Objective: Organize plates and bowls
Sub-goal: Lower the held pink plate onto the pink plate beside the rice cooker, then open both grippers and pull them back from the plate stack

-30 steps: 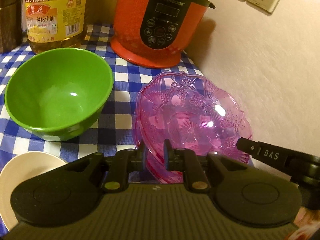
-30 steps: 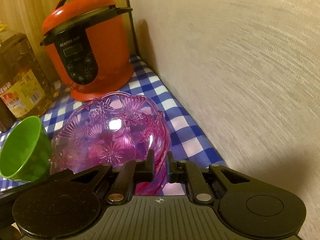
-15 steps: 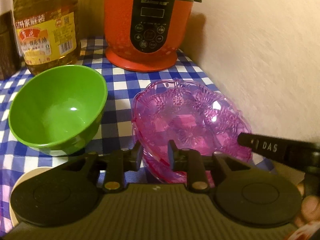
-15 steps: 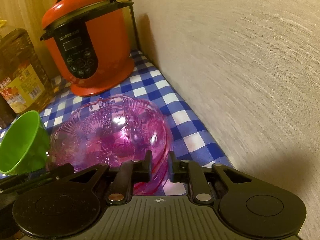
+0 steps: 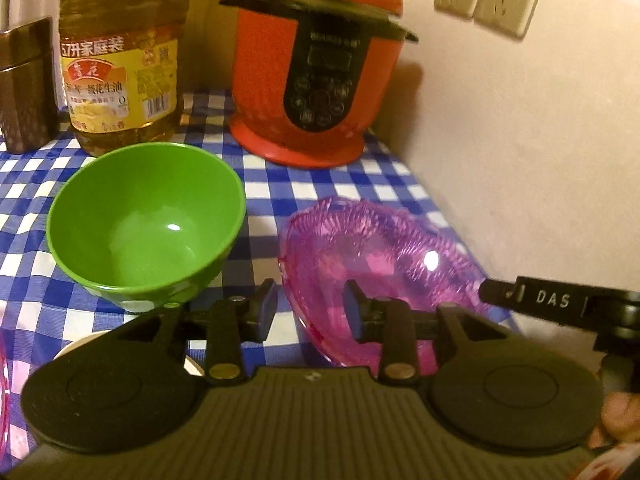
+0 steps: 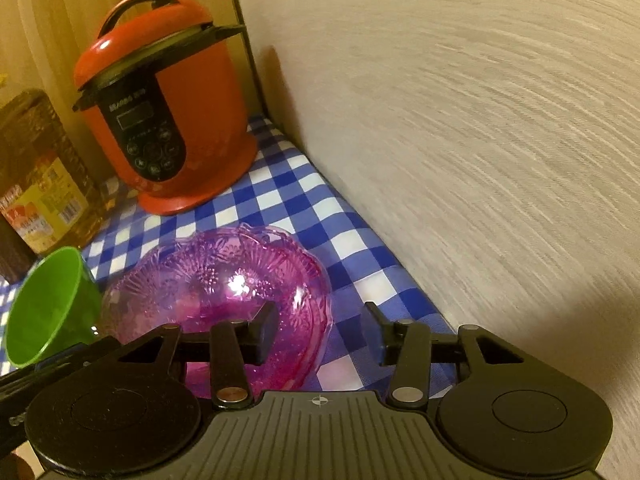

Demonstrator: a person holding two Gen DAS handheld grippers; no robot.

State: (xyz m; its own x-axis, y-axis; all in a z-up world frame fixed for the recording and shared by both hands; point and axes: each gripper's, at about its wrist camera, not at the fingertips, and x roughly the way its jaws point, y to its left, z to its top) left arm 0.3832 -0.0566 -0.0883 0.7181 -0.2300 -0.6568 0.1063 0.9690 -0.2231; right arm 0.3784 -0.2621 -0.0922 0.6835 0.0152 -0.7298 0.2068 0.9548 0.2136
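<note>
Both grippers are letting go: my left gripper (image 5: pixel 308 306) and my right gripper (image 6: pixel 320 326) have jaws opening, with the rim of the pink glass bowl (image 5: pixel 380 264) between each pair, no pad pressing it. It sits on the checked tablecloth (image 5: pixel 280 188) beside the wall. Best to draw straight back so no finger catches the rim. I count one red cooker (image 5: pixel 320 72), one oil bottle (image 5: pixel 120 52), one pink bowl, one green bowl (image 5: pixel 146 220).

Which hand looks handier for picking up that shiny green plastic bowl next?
Probably the left gripper: its jaws, opening, stand clear right beside the green plastic bowl. From the right gripper, the bowl sits beyond the ribbed pink translucent dish.
</note>
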